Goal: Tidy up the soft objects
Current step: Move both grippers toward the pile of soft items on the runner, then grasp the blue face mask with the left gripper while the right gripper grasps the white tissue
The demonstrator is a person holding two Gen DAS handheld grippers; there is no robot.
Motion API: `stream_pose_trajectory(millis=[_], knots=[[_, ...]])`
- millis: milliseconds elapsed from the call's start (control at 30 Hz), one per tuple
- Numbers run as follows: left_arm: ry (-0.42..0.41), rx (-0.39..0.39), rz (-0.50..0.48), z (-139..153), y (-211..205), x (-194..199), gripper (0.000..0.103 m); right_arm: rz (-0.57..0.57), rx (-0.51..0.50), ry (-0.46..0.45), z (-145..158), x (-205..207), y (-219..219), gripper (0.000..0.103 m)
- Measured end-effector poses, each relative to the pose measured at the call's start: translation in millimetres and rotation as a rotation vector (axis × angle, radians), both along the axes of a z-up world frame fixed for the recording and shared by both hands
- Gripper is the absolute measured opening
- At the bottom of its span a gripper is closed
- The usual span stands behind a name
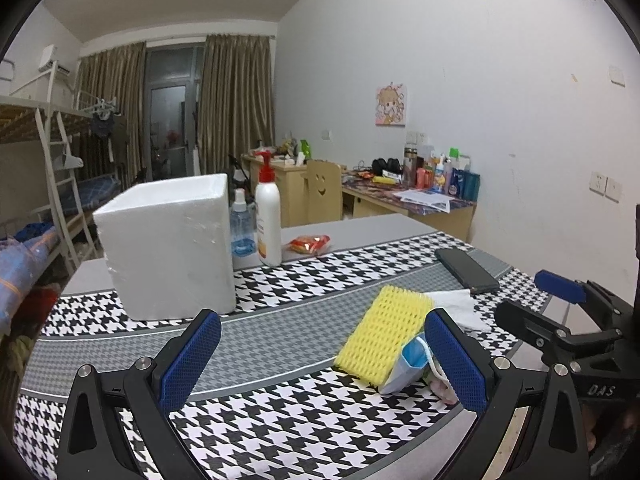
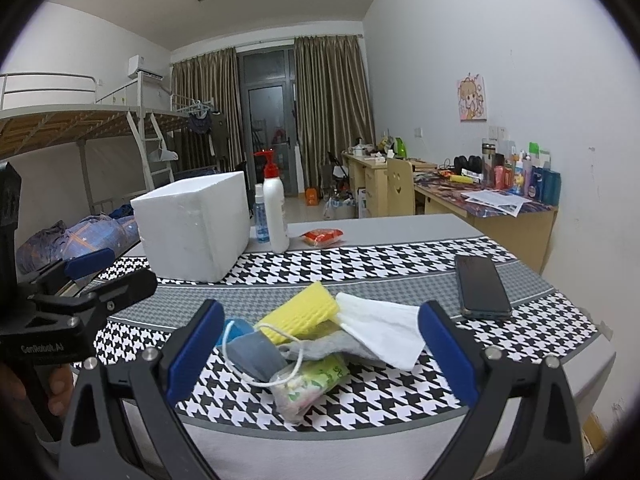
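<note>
A pile of soft things lies on the houndstooth cloth: a yellow foam net (image 2: 298,312), a white tissue (image 2: 382,328), a grey face mask (image 2: 252,354), a grey sock (image 2: 324,346) and a green-printed pouch (image 2: 308,382). My right gripper (image 2: 320,356) is open, its jaws on either side of the pile, just short of it. My left gripper (image 1: 322,360) is open and empty, left of the foam net (image 1: 382,332), with a blue mask (image 1: 408,366) beside its right finger. A white foam box (image 1: 168,248) stands at the back left; it also shows in the right wrist view (image 2: 196,224).
A dark phone (image 2: 482,286) lies on the cloth to the right. A white pump bottle (image 2: 276,208), a small spray bottle (image 1: 241,226) and a red snack packet (image 2: 322,237) stand behind the box. The table's front edge is close below the grippers.
</note>
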State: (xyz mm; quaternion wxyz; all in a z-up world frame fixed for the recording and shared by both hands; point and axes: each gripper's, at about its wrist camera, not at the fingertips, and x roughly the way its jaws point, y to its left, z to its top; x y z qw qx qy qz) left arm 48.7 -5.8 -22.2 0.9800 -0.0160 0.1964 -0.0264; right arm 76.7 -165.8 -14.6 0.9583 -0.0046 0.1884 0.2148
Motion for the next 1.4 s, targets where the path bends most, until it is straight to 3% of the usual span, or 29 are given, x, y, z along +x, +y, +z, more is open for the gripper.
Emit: stream_pose_trajectory(millis=[1133, 1300, 1400], knots=[[0.178, 0.025, -0.204, -48, -45, 49, 0.102, -0.069, -0.011, 0.152, -33, 48, -22, 0.099], [0.188, 0.025, -0.237, -51, -53, 56, 0.088, -0.083, -0.017, 0.169, -39, 54, -26, 0.099], [0.198, 0.021, -0.253, -53, -56, 61, 0.073, -0.088, -0.023, 0.178, -42, 58, -27, 0.099]])
